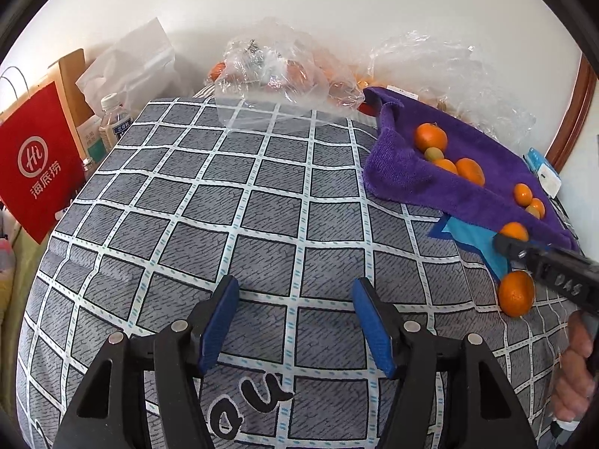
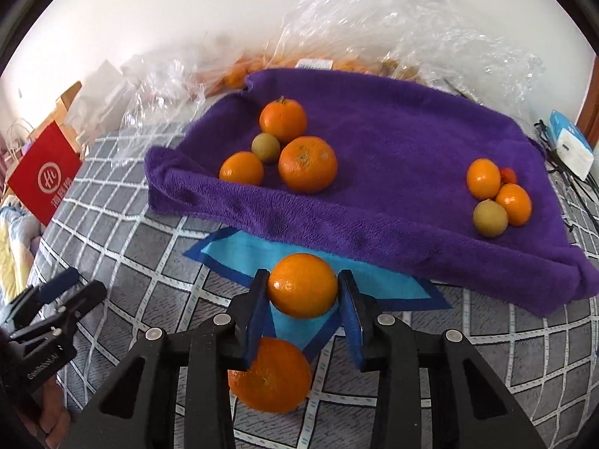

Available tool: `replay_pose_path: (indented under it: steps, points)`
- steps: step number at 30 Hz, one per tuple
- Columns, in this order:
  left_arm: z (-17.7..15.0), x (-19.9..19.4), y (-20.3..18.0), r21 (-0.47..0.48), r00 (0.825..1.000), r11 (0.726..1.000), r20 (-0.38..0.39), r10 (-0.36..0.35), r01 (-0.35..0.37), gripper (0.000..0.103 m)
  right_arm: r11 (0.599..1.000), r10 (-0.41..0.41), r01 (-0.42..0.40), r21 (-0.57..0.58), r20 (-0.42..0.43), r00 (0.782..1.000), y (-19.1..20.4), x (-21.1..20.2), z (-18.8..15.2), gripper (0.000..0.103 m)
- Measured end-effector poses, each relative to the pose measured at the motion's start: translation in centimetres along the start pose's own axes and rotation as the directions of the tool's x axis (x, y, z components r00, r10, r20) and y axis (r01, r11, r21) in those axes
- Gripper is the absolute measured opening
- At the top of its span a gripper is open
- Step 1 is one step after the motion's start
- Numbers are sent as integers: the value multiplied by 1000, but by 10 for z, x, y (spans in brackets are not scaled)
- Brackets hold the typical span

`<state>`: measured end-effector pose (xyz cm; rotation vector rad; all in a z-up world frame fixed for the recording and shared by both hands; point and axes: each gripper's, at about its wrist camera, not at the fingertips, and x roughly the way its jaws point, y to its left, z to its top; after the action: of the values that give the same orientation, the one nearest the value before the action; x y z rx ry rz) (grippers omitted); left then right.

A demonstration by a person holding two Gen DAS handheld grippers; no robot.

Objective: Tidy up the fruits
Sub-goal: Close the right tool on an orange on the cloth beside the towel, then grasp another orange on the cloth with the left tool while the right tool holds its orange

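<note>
**Right gripper closing on an orange at the towel's front edge**

The right gripper [image 2: 303, 292] is pointing steeply down, and its blue pads [image 2: 258, 314] are sitting against both sides of an orange [image 2: 302, 285] over the light blue cloth [image 2: 239, 254], just in front of the purple towel [image 2: 393, 142]. A second orange [image 2: 270, 374] is lying on the grey checked cover [image 2: 157, 262] directly below the left pad. On the towel, one cluster of three oranges and a greenish fruit [image 2: 265, 147] is resting toward the left, and another cluster [image 2: 498, 196] is lying toward the right. The left gripper [image 1: 295, 321] is hovering over bare checked cover [image 1: 224, 194], its fingers standing about half apart and holding nothing. Clear plastic bags [image 1: 277, 71] of fruit are lying behind the towel near the wall. A red paper bag [image 1: 35, 164] is standing at the cover's left.
</note>
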<state>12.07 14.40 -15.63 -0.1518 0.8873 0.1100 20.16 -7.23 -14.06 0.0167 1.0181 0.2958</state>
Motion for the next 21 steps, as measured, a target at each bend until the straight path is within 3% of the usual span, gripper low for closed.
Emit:
replay_pose_path:
  steps: [4,10,16,21]
  points:
    - [-4,0,-4,19,1000,1000,-12,22,-21,76,999,-30,28,30,69,997,-19,-29,-2,37]
    - [-8,-6,-8,-26,999,998,-14,51,-51,76,992,-115,113,52,42,992,-62,-45,-28,37]
    - [-8,-20,-35,3,1000,1000,-22,3,-3,74,989,-136,137,56,-17,991,-90,-38,-60,37]
    - [-7,-31,-66,21,993,993,-29,-116,117,75,991,-119,117,62,15,993,-96,-46,-67,37]
